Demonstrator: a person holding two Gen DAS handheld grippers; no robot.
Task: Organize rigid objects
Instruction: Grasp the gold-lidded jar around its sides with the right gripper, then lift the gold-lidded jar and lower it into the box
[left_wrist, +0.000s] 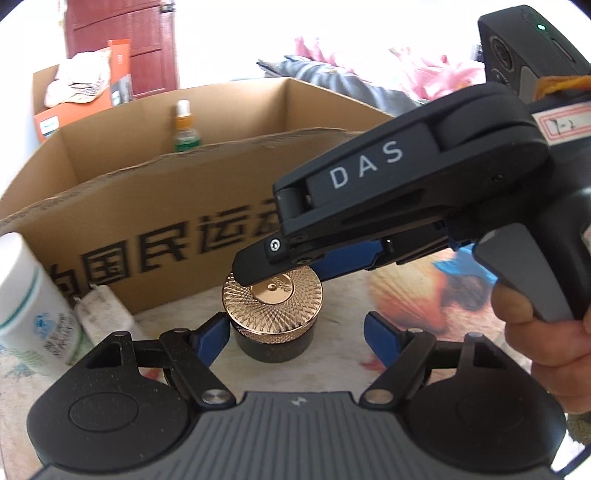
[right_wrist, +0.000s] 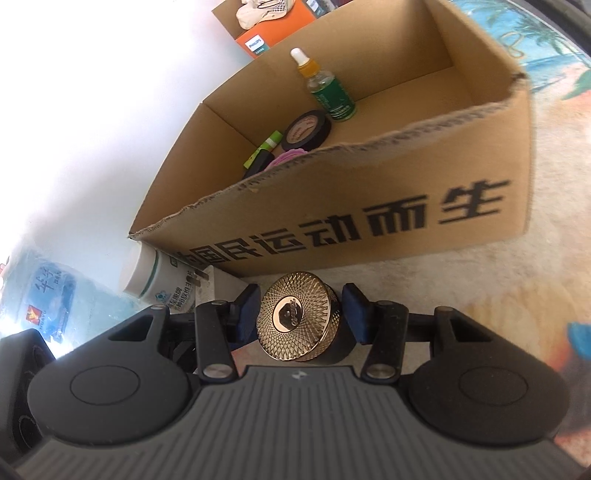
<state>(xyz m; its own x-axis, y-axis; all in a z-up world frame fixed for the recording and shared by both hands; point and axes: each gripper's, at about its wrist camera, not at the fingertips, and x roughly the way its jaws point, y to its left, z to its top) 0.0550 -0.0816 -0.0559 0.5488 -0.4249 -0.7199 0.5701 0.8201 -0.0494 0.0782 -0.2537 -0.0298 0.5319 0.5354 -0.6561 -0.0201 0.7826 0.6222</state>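
Small dark jar (left_wrist: 274, 341) with a gold patterned lid (left_wrist: 273, 297) stands on the desk (left_wrist: 351, 295) just in front of the cardboard box (left_wrist: 177, 206). Left gripper (left_wrist: 295, 330): jaws wide apart, one blue pad on each side of the jar; the pad on the picture's left sits just beside the jar wall, the other is clear of it; nothing held. Right gripper (right_wrist: 303, 314) comes in over the lid from the right in the left wrist view. In its own view the jaws are part open and straddle the jar (right_wrist: 301, 321); a gap shows on the right side, and on the left I cannot tell whether the pad touches. A hand (left_wrist: 546, 350) holds the right gripper's handle. Inside the box (right_wrist: 369, 206): a dropper bottle (right_wrist: 325, 86) with a green label, upright; a roll of black tape (right_wrist: 306, 130); a green and black object (right_wrist: 263, 155); something pink (right_wrist: 286, 157) by the near wall. A white bottle (right_wrist: 157, 275) with a green band lies on its side at the box's left corner.
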